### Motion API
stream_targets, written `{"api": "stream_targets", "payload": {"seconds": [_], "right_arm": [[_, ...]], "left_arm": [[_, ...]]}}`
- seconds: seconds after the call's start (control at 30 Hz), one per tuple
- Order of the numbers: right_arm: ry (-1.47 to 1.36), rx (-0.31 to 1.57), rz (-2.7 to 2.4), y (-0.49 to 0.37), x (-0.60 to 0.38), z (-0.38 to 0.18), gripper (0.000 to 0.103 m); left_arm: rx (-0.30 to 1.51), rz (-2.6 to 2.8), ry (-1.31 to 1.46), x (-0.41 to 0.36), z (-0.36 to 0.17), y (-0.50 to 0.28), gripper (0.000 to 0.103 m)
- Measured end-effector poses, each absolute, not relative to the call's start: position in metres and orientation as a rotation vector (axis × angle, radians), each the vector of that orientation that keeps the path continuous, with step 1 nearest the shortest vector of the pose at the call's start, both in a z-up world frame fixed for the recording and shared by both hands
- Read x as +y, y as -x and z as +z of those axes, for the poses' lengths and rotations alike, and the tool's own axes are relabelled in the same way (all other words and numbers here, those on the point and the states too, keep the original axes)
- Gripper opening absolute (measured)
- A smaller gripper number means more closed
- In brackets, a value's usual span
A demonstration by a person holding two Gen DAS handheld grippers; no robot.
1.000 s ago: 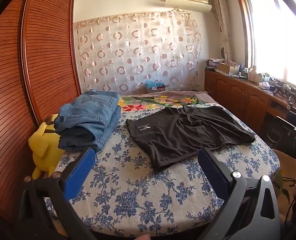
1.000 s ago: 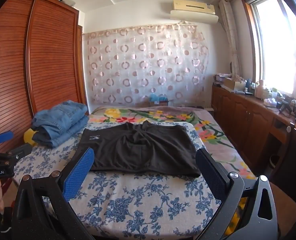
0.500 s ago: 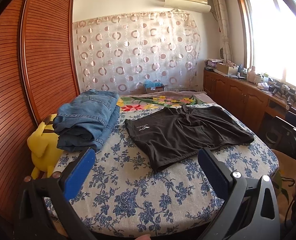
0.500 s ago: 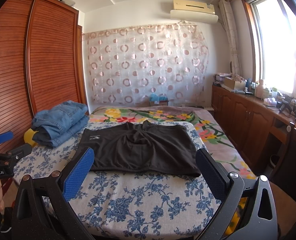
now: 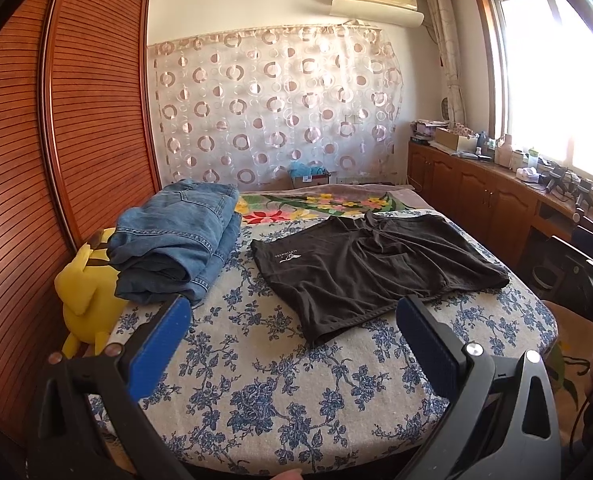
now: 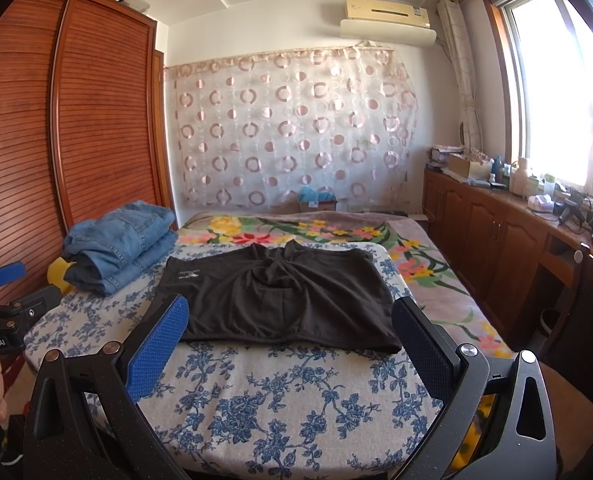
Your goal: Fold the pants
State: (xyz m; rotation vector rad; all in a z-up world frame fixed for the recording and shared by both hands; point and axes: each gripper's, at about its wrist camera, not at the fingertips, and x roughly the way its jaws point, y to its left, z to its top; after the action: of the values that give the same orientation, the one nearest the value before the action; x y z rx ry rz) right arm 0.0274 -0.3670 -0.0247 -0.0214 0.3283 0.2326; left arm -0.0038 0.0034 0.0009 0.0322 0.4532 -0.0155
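Observation:
A pair of black shorts (image 5: 372,266) lies spread flat on the blue-flowered bed cover (image 5: 280,380); it also shows in the right wrist view (image 6: 280,296). My left gripper (image 5: 292,320) is open and empty, held above the near edge of the bed, short of the shorts. My right gripper (image 6: 290,318) is open and empty, over the near hem of the shorts in view but not touching them. The left gripper also shows at the left edge of the right wrist view (image 6: 4,292).
A stack of folded blue jeans (image 5: 176,240) lies at the bed's left, beside a yellow plush toy (image 5: 86,292). A wooden slatted wardrobe (image 5: 56,140) stands left. Wooden cabinets (image 6: 496,240) with clutter run along the right under the window.
Both views have shifted only slightly; the left gripper has drifted a little. Both grippers stay open and the shorts have not moved.

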Motion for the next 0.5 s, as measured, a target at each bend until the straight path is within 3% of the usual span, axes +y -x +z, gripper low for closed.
{"api": "stream_targets", "payload": {"seconds": [0.5], "right_arm": [[0.020, 0.326, 0.231, -0.0263, -0.3681, -0.0238, 0.103]], "left_arm": [[0.445, -0.016, -0.036, 0.0039, 0.0040, 0.0056, 0.103]]}}
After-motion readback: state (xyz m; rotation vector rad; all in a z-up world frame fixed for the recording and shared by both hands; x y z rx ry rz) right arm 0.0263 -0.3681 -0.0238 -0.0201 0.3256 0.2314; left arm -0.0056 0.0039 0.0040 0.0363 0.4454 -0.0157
